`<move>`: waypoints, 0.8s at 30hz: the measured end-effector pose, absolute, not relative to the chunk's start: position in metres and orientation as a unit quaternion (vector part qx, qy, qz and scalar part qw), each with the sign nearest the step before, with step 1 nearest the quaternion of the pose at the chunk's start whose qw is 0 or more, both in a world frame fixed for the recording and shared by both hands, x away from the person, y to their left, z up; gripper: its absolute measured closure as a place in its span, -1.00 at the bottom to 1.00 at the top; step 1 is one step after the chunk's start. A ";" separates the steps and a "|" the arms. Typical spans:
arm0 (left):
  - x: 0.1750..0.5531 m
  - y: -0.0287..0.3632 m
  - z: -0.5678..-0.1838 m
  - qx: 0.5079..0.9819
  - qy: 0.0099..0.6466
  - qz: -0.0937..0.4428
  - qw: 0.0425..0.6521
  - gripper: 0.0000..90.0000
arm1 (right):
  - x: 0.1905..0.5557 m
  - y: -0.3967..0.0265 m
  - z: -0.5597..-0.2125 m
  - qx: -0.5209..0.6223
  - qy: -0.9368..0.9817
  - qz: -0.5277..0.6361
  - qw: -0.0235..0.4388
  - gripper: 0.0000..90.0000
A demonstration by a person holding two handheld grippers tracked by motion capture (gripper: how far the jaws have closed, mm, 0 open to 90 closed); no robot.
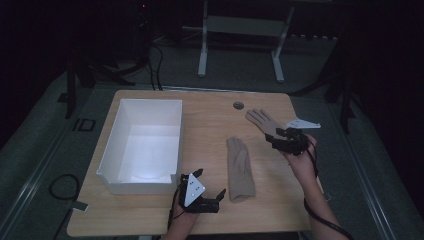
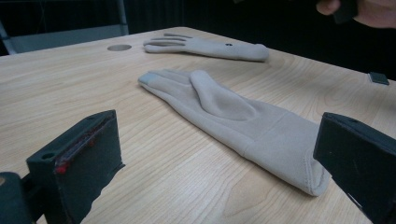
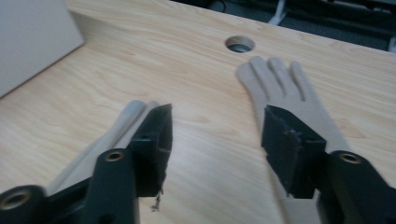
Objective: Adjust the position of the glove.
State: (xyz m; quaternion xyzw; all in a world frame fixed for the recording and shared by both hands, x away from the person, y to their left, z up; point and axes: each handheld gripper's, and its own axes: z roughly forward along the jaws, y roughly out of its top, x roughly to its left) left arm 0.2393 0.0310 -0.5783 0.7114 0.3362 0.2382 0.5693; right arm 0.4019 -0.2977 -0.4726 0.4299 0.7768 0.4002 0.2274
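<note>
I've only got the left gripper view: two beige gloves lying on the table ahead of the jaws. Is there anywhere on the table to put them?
Observer: Yes. The high view shows an open white box standing on the left part of the table, and it looks empty.
Operator: Where's the right gripper?
Observer: The right gripper hovers over the cuff end of the far glove.
Operator: Has it gripped that glove?
Observer: No. In the right gripper view its jaws stand open with bare wood between them, and the far glove runs under one jaw.
</note>
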 end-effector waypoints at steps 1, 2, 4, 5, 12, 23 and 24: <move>0.239 0.031 -0.578 0.712 0.336 0.239 0.569 -0.97 | 0.406 -0.300 -0.471 0.431 0.777 0.401 0.224 0.03; 0.239 0.031 -0.578 0.712 0.336 0.240 0.568 -0.97 | 0.409 -0.301 -0.470 0.432 0.776 0.401 0.226 0.04; 0.239 0.031 -0.578 0.712 0.336 0.241 0.567 -0.98 | 0.416 -0.305 -0.470 0.432 0.776 0.401 0.224 0.05; 0.239 0.031 -0.578 0.712 0.336 0.241 0.568 -0.97 | 0.419 -0.308 -0.471 0.439 0.772 0.403 0.222 0.06; 0.239 0.032 -0.578 0.713 0.334 0.238 0.569 -0.98 | 0.444 -0.318 -0.480 0.452 0.778 0.389 0.199 0.31; 0.239 0.032 -0.578 0.713 0.332 0.234 0.572 -0.97 | 0.483 -0.322 -0.502 0.446 0.799 0.339 0.220 0.05; 0.239 0.032 -0.578 0.712 0.333 0.233 0.572 -0.98 | 0.488 -0.324 -0.507 0.445 0.803 0.329 0.220 0.07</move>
